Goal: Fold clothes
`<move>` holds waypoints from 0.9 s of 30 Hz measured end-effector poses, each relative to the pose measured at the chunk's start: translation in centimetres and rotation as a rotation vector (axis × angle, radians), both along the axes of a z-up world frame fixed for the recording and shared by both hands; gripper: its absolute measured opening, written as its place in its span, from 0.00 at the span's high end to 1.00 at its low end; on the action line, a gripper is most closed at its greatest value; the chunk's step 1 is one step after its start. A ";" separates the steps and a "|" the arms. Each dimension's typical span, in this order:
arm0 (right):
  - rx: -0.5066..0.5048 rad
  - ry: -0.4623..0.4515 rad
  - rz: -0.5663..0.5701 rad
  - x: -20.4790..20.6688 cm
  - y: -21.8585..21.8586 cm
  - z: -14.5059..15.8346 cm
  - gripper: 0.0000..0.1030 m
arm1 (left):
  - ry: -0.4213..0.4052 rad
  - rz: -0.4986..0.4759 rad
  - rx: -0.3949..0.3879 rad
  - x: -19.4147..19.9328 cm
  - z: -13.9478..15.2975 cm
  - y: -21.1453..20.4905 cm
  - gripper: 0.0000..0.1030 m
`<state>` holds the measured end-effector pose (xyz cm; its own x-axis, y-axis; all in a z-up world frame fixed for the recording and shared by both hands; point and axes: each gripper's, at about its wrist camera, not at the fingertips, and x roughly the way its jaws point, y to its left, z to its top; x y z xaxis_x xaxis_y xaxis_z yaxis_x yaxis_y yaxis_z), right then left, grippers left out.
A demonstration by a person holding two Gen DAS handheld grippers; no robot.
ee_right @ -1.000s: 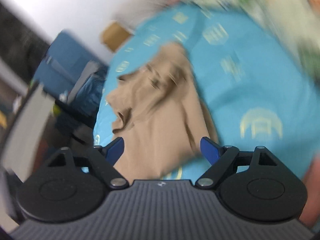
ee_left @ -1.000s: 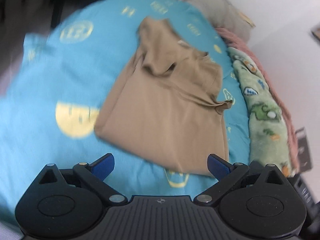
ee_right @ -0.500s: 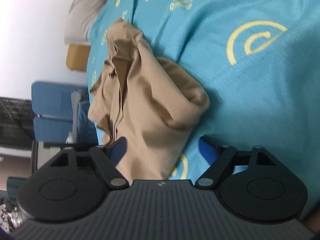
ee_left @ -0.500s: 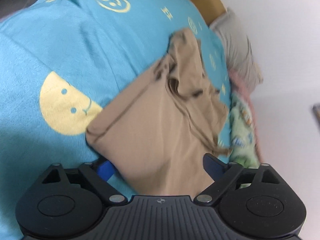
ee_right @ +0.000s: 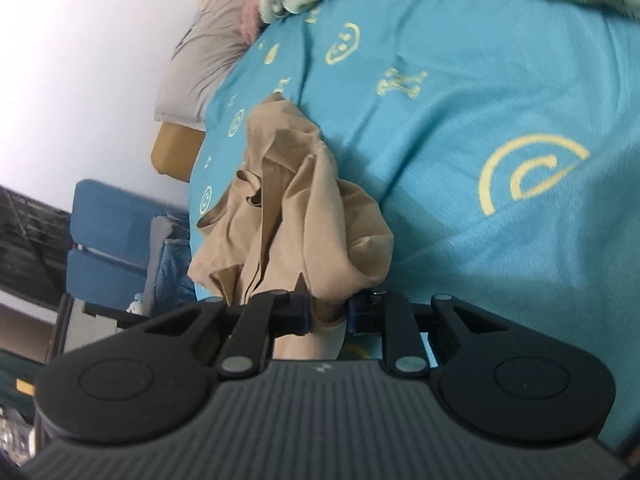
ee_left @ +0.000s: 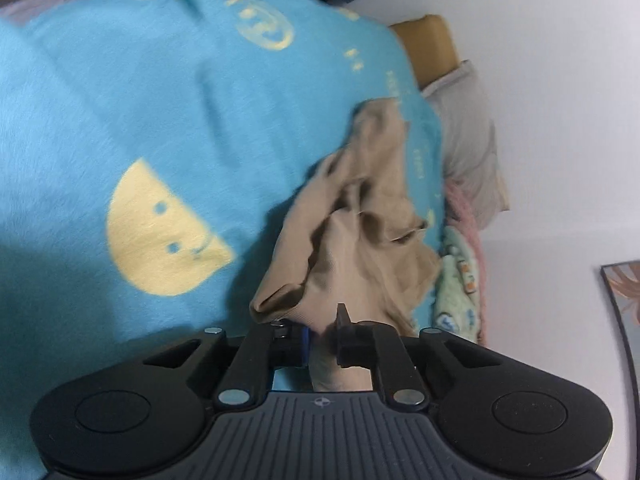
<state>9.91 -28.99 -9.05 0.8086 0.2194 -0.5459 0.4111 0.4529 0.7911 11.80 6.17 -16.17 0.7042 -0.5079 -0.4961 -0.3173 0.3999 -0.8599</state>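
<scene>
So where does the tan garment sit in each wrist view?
Left wrist: tan garment right of centre, running down into the left gripper, fingers shut on it.
Right wrist: tan garment left of centre, pinched in the right gripper.
Shared landmark: grey pillow by the wall.

— What can't you make out?
— The framed picture (ee_left: pixel 624 320) is cut by the right edge; the tan garment's (ee_left: pixel 352 248) hem hides between the fingers.
— And the blanket's (ee_left: pixel 120 120) far prints (ee_left: pixel 262 30)?
— Blurred.
</scene>
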 end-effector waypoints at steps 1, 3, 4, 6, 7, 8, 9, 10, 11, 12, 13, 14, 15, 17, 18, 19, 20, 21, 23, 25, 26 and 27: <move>-0.010 -0.009 0.006 -0.1 0.0 0.6 0.82 | -0.020 -0.006 0.008 -0.1 0.9 0.0 0.91; -0.033 -0.034 0.022 -0.5 -0.2 2.2 0.82 | -0.069 -0.021 0.038 -0.4 3.5 0.0 0.91; -0.041 -0.054 0.027 -0.9 -0.2 3.0 0.83 | -0.101 -0.025 0.049 -0.8 4.9 0.1 0.92; -0.049 -0.107 0.034 -1.8 -0.4 5.0 0.83 | -0.180 -0.021 0.059 -2.1 7.9 0.2 0.92; -0.053 -0.130 0.036 -2.4 -0.4 6.1 0.83 | -0.213 -0.022 0.065 -3.0 9.4 0.3 0.92; -0.057 -0.149 0.038 -3.1 -0.3 7.2 0.83 | -0.237 -0.023 0.074 -3.9 10.6 0.3 0.92; -0.061 -0.169 0.039 -3.9 -0.3 8.3 0.83 | -0.259 -0.025 0.083 -4.9 11.8 0.3 0.92; -0.068 -0.188 0.041 -4.8 -0.2 9.4 0.83 | -0.277 -0.027 0.092 -6.2 12.8 0.4 0.92; -0.079 -0.198 0.043 -5.8 -0.1 10.3 0.83 | -0.289 -0.031 0.102 -7.6 13.7 0.5 0.92; -0.089 -0.204 0.045 -6.9 0.0 11.0 0.83 | -0.298 -0.037 0.111 -9.1 14.5 0.4 0.92; -0.100 -0.210 0.047 -8.0 0.1 11.7 0.83 | -0.303 -0.043 0.121 -10.5 15.2 0.3 0.92; -0.107 -0.211 0.047 -9.1 0.2 12.3 0.83 | -0.303 -0.048 0.127 -11.8 15.7 0.3 0.92; -0.108 -0.207 0.046 -10.3 0.3 12.8 0.83 | -0.301 -0.052 0.131 -13.0 16.1 0.2 0.92; -0.119 -0.191 0.054 -12.8 0.5 13.2 0.83 | -0.282 -0.059 0.140 -15.7 16.3 0.2 0.92; -0.123 -0.177 0.061 -13.9 0.6 13.3 0.83 | -0.268 -0.062 0.143 -16.9 16.4 0.2 0.92; -0.124 -0.163 0.066 -14.9 0.6 13.3 0.83 | -0.253 -0.064 0.141 -18.0 16.3 0.3 0.92; -0.122 -0.149 0.072 -15.8 0.5 13.2 0.83 | -0.237 -0.066 0.141 -19.0 16.3 0.4 0.92; -0.121 -0.135 0.077 -16.6 0.4 13.2 0.83 | -0.221 -0.069 0.140 -19.6 16.3 0.4 0.92; -0.125 -0.114 0.090 -17.3 0.2 13.3 0.83 | -0.174 -0.064 0.125 -19.6 16.5 0.6 0.92; -0.137 -0.093 0.102 -16.4 0.2 13.4 0.83 | -0.140 -0.057 0.121 -18.6 16.9 0.4 0.92; -0.141 -0.086 0.104 -15.3 0.2 13.3 0.83 | -0.133 -0.054 0.128 -17.9 17.1 0.3 0.92; -0.145 -0.080 0.105 -14.3 0.2 13.3 0.83 | -0.131 -0.050 0.146 -17.0 17.4 0.0 0.92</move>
